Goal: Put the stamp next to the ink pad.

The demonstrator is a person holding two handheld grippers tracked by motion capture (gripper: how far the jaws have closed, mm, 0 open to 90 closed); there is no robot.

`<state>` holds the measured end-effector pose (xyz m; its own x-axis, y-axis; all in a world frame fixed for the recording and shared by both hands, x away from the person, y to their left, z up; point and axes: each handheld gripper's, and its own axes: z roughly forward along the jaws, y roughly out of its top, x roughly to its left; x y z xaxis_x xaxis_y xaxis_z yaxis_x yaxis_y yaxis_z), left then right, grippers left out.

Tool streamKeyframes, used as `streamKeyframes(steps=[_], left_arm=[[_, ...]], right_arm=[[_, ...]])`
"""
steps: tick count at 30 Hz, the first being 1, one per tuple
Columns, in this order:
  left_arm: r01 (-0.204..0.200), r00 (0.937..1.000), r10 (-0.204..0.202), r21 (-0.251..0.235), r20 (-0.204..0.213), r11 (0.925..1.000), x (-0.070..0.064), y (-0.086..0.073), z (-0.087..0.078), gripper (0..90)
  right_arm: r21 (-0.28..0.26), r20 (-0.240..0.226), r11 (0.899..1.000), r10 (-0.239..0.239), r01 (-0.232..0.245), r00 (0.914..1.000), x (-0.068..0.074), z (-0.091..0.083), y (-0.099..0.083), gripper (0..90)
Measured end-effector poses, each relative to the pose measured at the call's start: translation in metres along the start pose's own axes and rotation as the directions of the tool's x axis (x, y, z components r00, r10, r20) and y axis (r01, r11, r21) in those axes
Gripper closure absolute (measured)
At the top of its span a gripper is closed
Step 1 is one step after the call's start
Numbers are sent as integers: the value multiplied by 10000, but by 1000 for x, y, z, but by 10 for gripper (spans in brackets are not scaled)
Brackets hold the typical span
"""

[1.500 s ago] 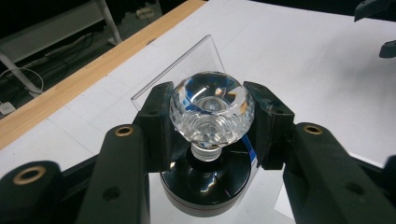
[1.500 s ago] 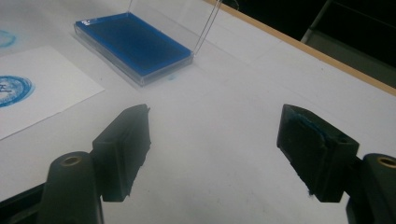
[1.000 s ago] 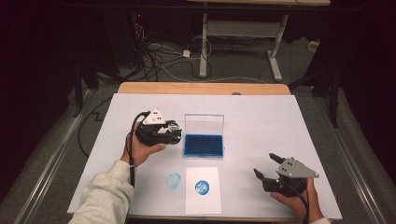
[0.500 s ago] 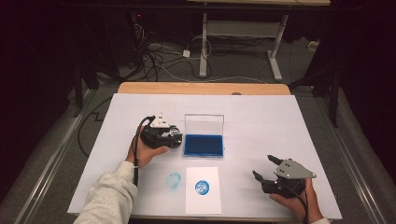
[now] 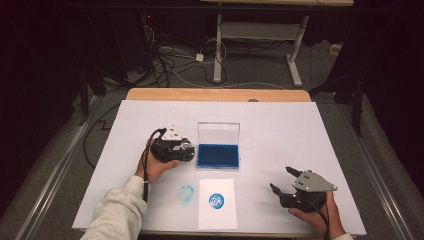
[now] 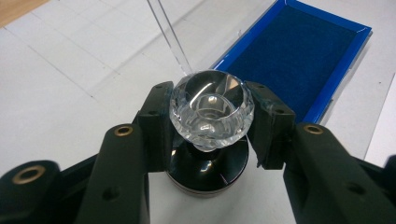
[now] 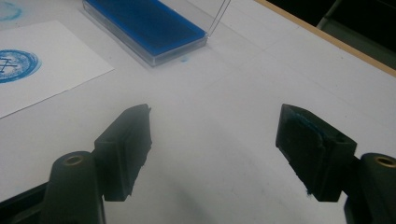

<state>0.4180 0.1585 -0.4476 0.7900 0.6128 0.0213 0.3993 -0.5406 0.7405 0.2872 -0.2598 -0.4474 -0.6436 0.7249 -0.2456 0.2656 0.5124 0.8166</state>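
Left gripper (image 6: 211, 135), jaws clamped on the clear faceted knob of a round stamp (image 6: 211, 114) whose dark base sits on the white table cover (image 5: 280, 125), just beside the left edge of the open ink pad case (image 5: 218, 155). The case holds a dark blue ink pad; its clear lid (image 5: 218, 133) stands upright behind. Near the front edge, a white paper sheet (image 5: 216, 216) bears a round blue stamped emblem (image 5: 216, 201), its lettering too small to read; a fainter blue smudge (image 5: 186, 193) marks the cover beside it. Right gripper (image 7: 215, 144), jaws spread wide and holding nothing, hovers near the table's front right corner.
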Motion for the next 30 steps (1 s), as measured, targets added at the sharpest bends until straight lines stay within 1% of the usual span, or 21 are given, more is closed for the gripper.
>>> streamKeyframes(steps=[7,9,13,17,20,24,26,29,30], left_arm=[[211,9998,-211,-13,-36,9998,3,-4,0,540],[210,9998,-210,-38,-37,9998,3,-5,0,540],[54,9998,-53,61,-176,10000,1,-4,-1,538],[33,9997,-30,115,-254,9999,0,-3,-1,532],[-27,9995,31,131,-304,9999,0,-3,-1,513],[-76,9988,74,-36,-492,10000,-3,0,-5,464],[-123,9987,116,-156,-489,9998,-3,1,-8,446],[-222,9975,207,-203,-681,9995,-4,2,-11,409],[-226,9973,205,-295,-708,9993,-4,3,-11,403]], right_arm=[[33,-35,10000,-47,47,10000,1,1,0,268],[41,-20,10000,-50,50,10000,1,1,0,269],[44,-22,10000,-60,60,10000,1,1,-1,269],[52,-18,9999,-91,91,10000,1,0,-1,270],[34,-26,9999,-94,94,10000,0,0,0,270],[-12,-34,9999,-135,135,9999,0,-1,0,269],[-10,-53,9999,-111,111,9999,0,-1,0,269],[-14,-48,9999,-144,144,9999,1,-1,0,269],[-21,-50,9999,-134,134,9999,1,-1,0,269]])
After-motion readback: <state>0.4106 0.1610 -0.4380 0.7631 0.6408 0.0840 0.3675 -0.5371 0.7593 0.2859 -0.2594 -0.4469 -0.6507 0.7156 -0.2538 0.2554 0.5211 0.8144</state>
